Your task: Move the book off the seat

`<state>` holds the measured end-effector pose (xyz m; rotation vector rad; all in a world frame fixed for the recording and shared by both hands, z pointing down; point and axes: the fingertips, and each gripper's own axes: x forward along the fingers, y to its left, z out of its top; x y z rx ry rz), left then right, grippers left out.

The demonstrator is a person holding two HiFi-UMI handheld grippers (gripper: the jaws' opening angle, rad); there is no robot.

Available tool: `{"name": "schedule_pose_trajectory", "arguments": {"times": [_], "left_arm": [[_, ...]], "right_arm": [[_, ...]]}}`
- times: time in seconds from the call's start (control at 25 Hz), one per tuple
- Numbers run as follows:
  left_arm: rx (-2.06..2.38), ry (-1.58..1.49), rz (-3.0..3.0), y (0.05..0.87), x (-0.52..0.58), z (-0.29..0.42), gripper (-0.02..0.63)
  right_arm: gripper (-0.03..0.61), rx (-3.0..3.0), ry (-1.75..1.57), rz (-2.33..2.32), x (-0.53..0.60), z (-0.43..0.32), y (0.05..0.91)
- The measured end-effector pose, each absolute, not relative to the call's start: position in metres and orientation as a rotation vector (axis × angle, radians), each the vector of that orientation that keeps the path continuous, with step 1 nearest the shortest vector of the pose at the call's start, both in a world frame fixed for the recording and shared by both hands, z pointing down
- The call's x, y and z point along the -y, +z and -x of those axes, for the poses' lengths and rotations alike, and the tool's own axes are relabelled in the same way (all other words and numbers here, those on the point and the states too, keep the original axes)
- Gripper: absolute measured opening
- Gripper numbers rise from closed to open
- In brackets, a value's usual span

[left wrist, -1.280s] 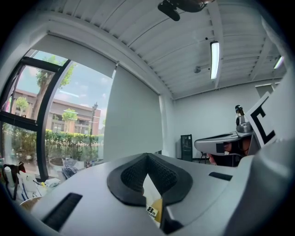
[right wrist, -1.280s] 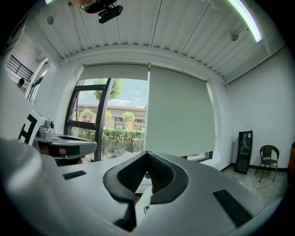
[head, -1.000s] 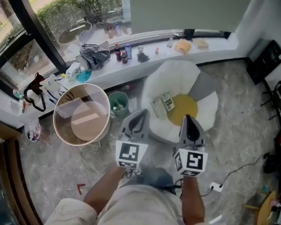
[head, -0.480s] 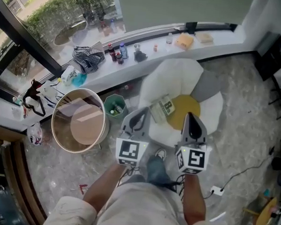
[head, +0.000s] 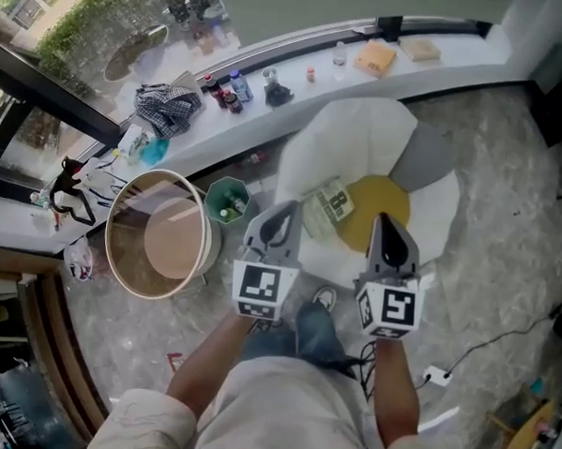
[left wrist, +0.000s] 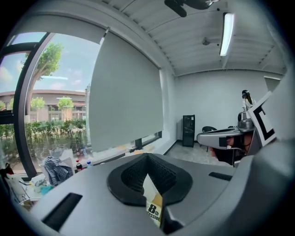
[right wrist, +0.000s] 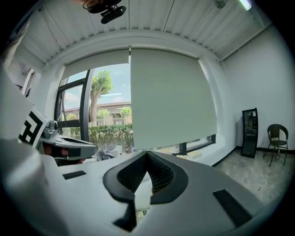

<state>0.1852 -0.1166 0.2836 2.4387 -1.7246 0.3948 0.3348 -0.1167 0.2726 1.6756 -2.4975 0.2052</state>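
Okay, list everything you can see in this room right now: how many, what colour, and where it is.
book: one, pale cover, on the seat at the cushion's left edge
seat: one, white, petal-shaped, on the floor below the window ledge
cushion: one, yellow, centre of the seat
round table: one, wood-toned, left of the seat
bin: one, green, between table and seat
bottles: several, dark and clear, on the ledge
checked cloth: one, dark and white, on the ledge
left gripper: grey, shut, empty
right gripper: grey, shut, empty
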Motion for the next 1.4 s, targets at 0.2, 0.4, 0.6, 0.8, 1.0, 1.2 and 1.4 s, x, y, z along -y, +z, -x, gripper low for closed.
{"name": "schedule_pose_trajectory", "arguments": {"times": [0.2,0.4,0.6,0.8,1.0,1.2,1.4], "left_arm": [[1.718,0.453,-2.393,0.311,0.138,-0.187,0.002],[1.666,0.504,-2.343,0.352,0.158,-0.178,0.002],[1.548,0.578,-2.306,0.412,0.187,-0.170,0.002],[1.433,0.647,-2.234,0.483,0.215,-0.159,0.002],[1.324,0.707,-2.144,0.557,0.233,-0.151,0.002],[1.217,0.769,-2.077,0.628,0.246,-0.146,0.003],[1.129,0.816,-2.022,0.687,0.258,-0.147,0.011]], "right_arm": [[0.003,2.508,0.206,-1.607,0.136,-0.323,0.299],[0.003,2.502,0.233,-1.554,0.152,-0.305,0.325],[0.003,2.450,0.297,-1.526,0.173,-0.293,0.365],[0.003,2.400,0.347,-1.501,0.196,-0.270,0.419],[0.003,2.360,0.413,-1.500,0.222,-0.250,0.473],[0.003,2.323,0.437,-1.491,0.243,-0.236,0.519],[0.003,2.289,0.460,-1.487,0.254,-0.231,0.559]]}}
